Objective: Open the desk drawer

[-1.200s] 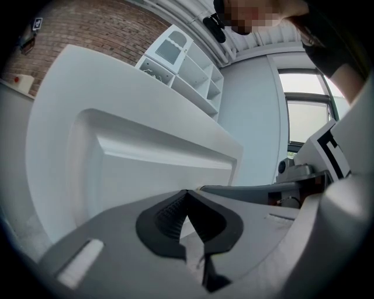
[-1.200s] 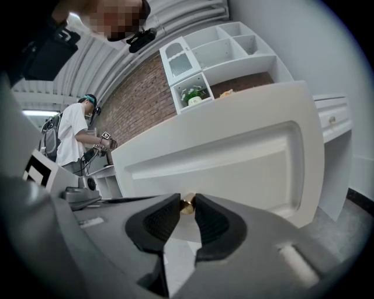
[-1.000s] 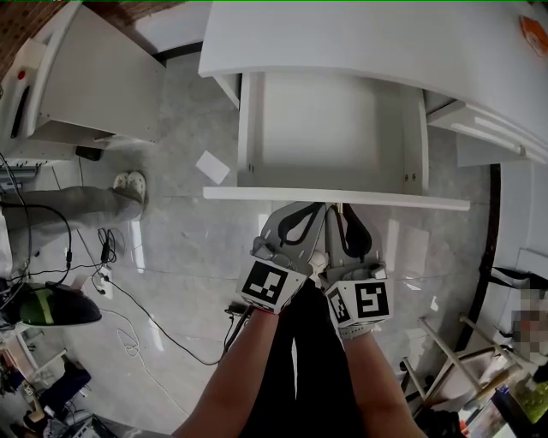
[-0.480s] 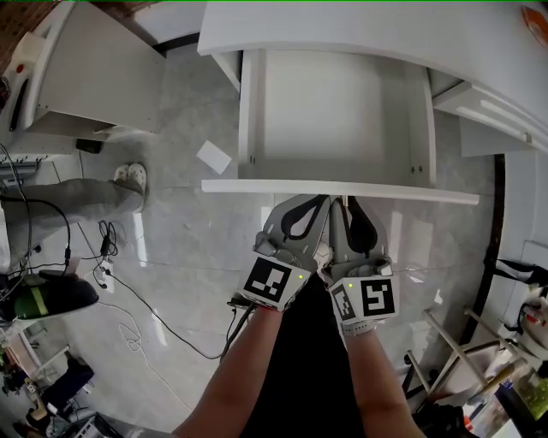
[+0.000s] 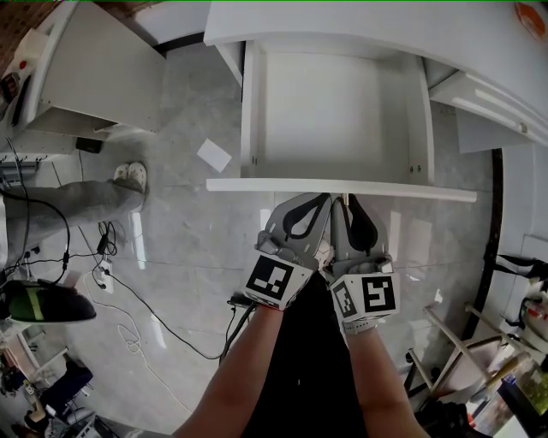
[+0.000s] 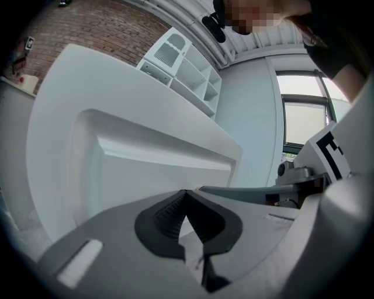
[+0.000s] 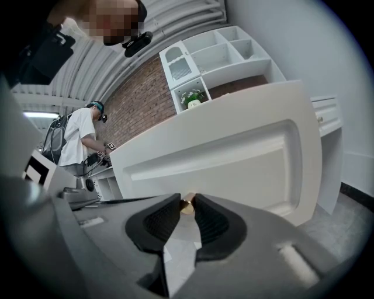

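Drawer [image 5: 334,111] out farther; right tool [image 5: 348,204] clamps knob [image 7: 187,204].

Head cam looks steeply down on drawer [image 5: 334,111]; both gripper cams face its front, v. close.

Matt white drawer [image 5: 334,111], shiny brass knob [image 7: 187,202]

I look down on a glossy grey tiled floor [image 5: 180,248]. A white sheet of paper [image 5: 214,156] lies on it at the far left, and black cables [image 5: 107,257] trail over the near left. The white desk [image 5: 360,26] stands on it at the far side.
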`<state>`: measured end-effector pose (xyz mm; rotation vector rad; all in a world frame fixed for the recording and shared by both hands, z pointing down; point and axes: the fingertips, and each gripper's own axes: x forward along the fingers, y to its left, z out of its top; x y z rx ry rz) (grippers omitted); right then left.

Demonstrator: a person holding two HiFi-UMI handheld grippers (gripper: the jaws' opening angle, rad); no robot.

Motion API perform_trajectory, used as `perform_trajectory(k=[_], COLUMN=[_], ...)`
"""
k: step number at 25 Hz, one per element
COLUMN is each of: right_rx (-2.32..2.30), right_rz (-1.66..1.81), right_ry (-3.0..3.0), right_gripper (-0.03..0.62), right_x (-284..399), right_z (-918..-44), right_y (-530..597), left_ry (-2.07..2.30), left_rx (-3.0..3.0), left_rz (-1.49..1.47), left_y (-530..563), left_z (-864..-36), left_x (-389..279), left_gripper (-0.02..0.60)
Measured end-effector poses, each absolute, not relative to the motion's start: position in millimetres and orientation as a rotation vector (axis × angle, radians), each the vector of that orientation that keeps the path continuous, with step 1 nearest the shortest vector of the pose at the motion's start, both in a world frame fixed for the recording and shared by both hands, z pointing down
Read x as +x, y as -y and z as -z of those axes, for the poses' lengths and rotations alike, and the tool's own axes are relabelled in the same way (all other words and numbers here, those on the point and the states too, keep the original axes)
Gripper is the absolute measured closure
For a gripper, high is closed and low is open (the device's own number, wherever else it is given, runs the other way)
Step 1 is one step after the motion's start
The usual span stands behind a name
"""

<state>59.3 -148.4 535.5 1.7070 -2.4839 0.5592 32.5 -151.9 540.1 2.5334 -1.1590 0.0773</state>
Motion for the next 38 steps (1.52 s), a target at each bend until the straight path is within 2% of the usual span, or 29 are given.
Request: perform_trajectory(k=[38], right_rx=[1.716], right_rz=[-0.618], right_ry=[2.498], right_gripper=[0.519], right_x=[59.9], right_z=[-537.9], right_y=[110.5], left_ry=[1.147], left_rx=[2.496], left_rz=[-0.084], left_y=[112.2], left_z=[-544.8], left_x=[35.1], left_gripper=[0.592])
